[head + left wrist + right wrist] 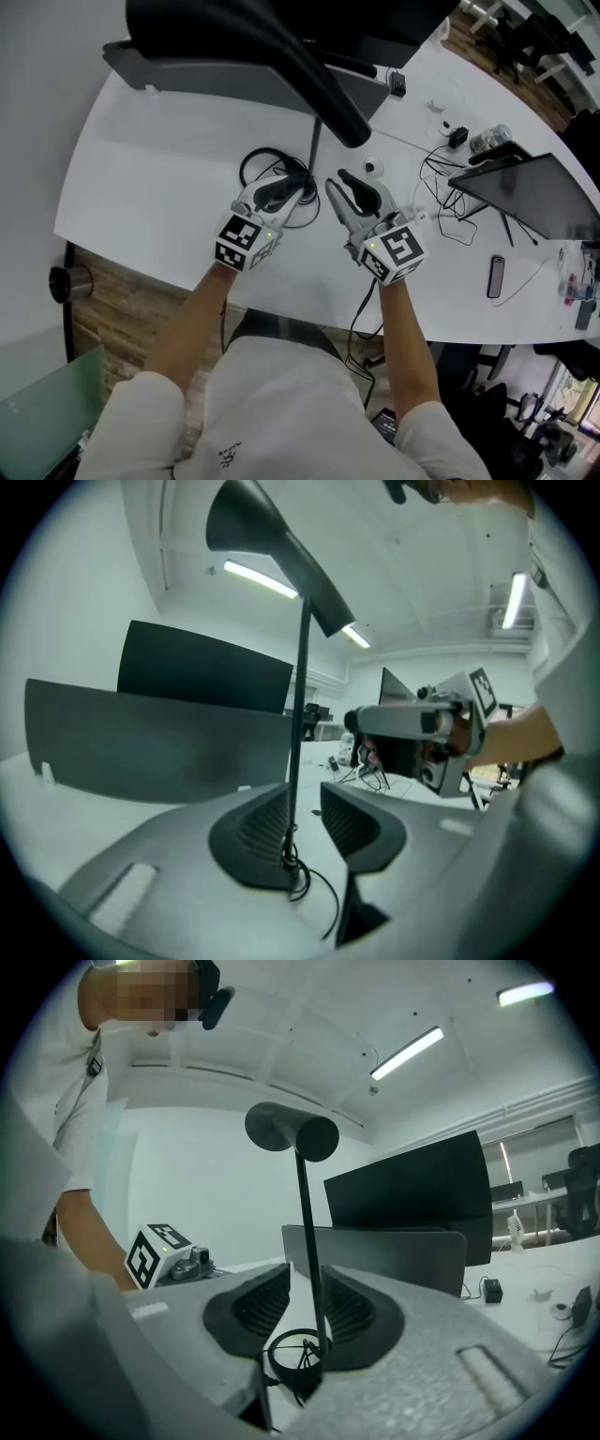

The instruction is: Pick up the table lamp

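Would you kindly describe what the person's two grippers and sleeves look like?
Both the left gripper and the right gripper are light grey with black ribbed pads inside the jaws. Each carries a white cube with black square markers and a small green light. The person wears a white short-sleeved top.

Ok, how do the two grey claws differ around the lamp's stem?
The left grey claw sits left of the thin black lamp stem, over the black cable loop; the right grey claw sits right of it, over white table. Shared: both open, each view framing the stem between the jaws, ungripped.
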A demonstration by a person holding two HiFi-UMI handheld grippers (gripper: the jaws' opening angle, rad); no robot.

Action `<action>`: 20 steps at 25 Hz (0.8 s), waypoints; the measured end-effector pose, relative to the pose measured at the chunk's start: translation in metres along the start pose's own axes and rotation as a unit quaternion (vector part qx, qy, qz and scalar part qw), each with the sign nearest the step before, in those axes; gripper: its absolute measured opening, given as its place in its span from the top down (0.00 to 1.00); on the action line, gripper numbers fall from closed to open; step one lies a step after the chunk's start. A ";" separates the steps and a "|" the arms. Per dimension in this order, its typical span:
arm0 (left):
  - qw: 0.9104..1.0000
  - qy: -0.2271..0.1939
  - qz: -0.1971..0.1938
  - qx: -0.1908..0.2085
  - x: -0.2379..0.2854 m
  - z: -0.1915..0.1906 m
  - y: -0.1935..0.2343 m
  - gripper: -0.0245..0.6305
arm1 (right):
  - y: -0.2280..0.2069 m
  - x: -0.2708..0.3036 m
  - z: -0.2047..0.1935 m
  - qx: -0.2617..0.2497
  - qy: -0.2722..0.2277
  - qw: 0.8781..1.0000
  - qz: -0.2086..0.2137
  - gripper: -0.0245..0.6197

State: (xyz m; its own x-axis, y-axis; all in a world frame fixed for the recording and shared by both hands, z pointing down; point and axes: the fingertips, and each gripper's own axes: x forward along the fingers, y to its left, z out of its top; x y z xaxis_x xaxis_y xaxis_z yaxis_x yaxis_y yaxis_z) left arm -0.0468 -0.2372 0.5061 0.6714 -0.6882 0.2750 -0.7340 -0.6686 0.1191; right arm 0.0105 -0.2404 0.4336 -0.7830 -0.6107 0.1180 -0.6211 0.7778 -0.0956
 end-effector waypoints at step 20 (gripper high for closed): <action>1.000 -0.005 -0.017 0.012 0.064 -0.017 0.018 0.72 | -0.015 0.044 -0.009 -0.010 -0.024 0.999 -0.022 0.74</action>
State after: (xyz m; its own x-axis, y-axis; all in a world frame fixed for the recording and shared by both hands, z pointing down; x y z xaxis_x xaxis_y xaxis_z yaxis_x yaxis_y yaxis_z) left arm -0.0183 -0.2886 0.5420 0.6976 -0.6671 0.2613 -0.7076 -0.6988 0.1052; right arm -0.0144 -0.2778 0.4491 -0.7557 -0.6507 0.0743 -0.6548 0.7523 -0.0723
